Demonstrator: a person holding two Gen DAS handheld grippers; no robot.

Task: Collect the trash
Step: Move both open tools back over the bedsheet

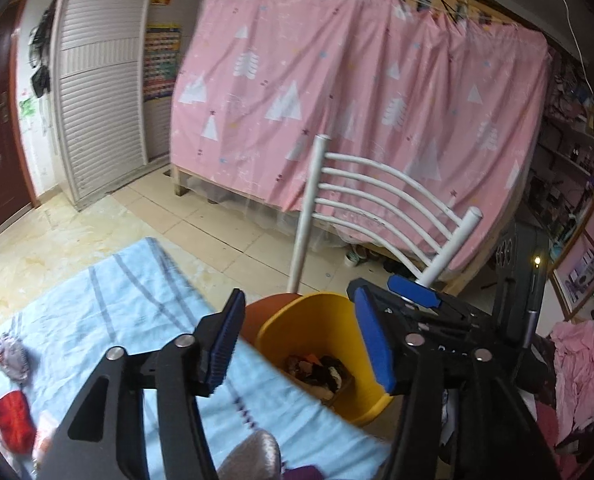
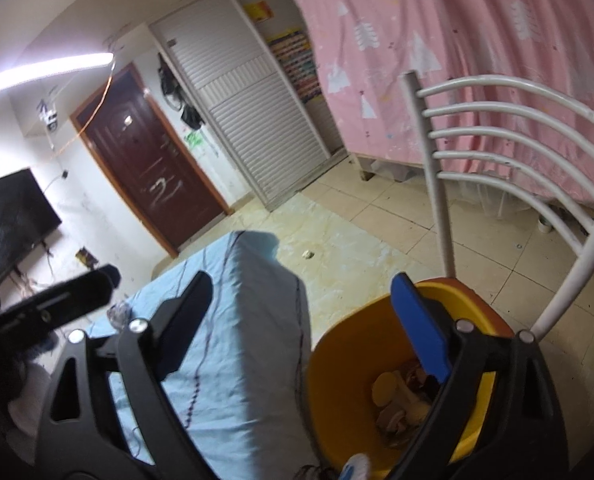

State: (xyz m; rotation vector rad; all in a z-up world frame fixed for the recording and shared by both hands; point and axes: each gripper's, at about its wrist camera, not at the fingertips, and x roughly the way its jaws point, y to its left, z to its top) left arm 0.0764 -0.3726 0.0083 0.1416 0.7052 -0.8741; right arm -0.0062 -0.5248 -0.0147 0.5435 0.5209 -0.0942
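White chair [image 1: 381, 204] stands behind the yellow bin [image 1: 317, 328], pink curtain [image 1: 357, 88] fills the upper frame, dark door [image 2: 153, 176] at left. Blue striped cloth [image 1: 137, 320] covers the table at lower left; red scrap [image 1: 13, 420] and a grey crumpled piece [image 1: 13, 356] lie on it at the left edge. Bin sits lower centre, beside the table edge, with brown and pale trash [image 2: 401, 396] at its bottom. Left gripper [image 1: 301, 344] open over the bin, nothing between its pads. Right gripper [image 2: 297, 328] wide open, empty, above the bin rim.
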